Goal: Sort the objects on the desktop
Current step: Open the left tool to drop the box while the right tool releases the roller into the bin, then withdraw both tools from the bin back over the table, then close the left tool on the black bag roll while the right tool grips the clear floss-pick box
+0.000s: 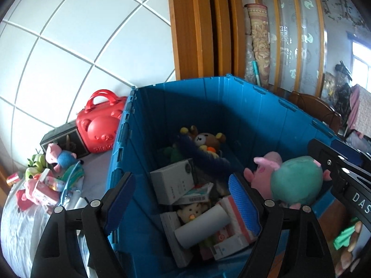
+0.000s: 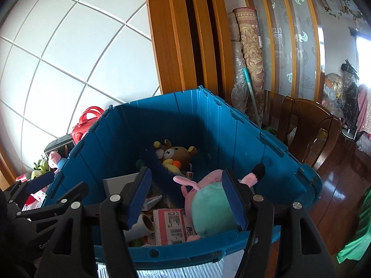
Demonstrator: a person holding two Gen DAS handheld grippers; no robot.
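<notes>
A big blue plastic crate (image 1: 266,115) (image 2: 208,120) holds several boxes, a white roll (image 1: 204,224), a brown bear plush (image 1: 208,140) (image 2: 178,154) and a dark blue brush. A pink pig plush in a teal dress (image 2: 208,208) (image 1: 294,183) hangs over the crate's near right side. My right gripper (image 2: 185,199) is open; the pig rests against its right pad (image 2: 231,199), with a gap to the left pad. My left gripper (image 1: 183,203) is open and empty over the crate's left wall.
Left of the crate on a pale cloth lie a red bear-face case (image 1: 99,125), a dark box, another pig plush (image 1: 60,156), green frog toys (image 1: 34,162) and packets. A wooden chair (image 2: 308,129) and rolled mats stand right of the crate.
</notes>
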